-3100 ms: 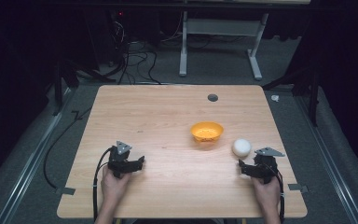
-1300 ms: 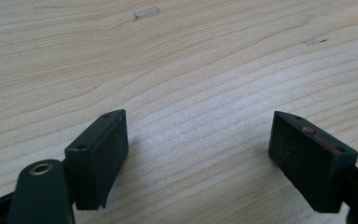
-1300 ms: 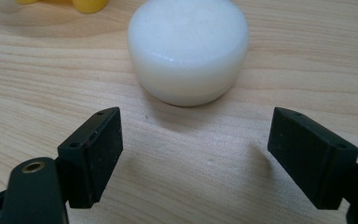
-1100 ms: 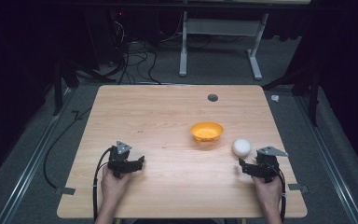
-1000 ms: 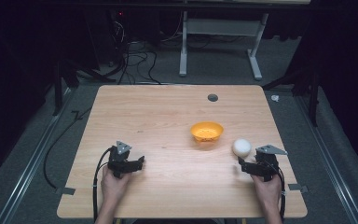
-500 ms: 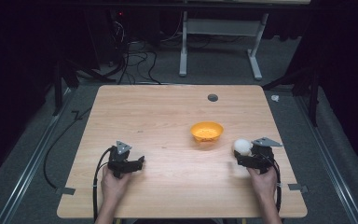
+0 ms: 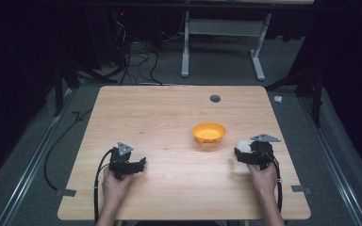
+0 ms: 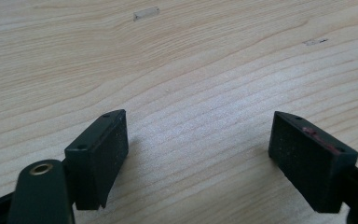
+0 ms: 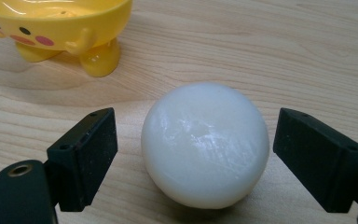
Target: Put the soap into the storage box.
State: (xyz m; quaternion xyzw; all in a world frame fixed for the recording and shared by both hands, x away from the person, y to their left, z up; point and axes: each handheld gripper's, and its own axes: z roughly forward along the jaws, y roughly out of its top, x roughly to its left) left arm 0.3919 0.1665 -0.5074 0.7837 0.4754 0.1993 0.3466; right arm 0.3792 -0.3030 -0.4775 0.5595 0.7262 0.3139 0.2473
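Ball [image 9: 205, 144] between the wide jaws of the right hand-held gripper [image 9: 196, 158], near right on the worktop [image 7: 169, 117].

White and glossy, the ball [image 7: 242, 145] rests on the wood with a clear gap to each black pad in the right gripper view; the jaws have just been opening and neither pad presses it. At near left the left hand-held gripper [image 7: 128, 162] sits low on the worktop in the person's hand, its jaws spread wide over bare wood [image 8: 191, 93]. Just beyond the ball, slightly left, stands a yellow bowl [image 7: 209, 134] with a painted face and small feet [image 9: 56, 32], close to the ball but not touching. Farther back, a dark round hole [image 7: 215, 98] marks the worktop near its far edge.
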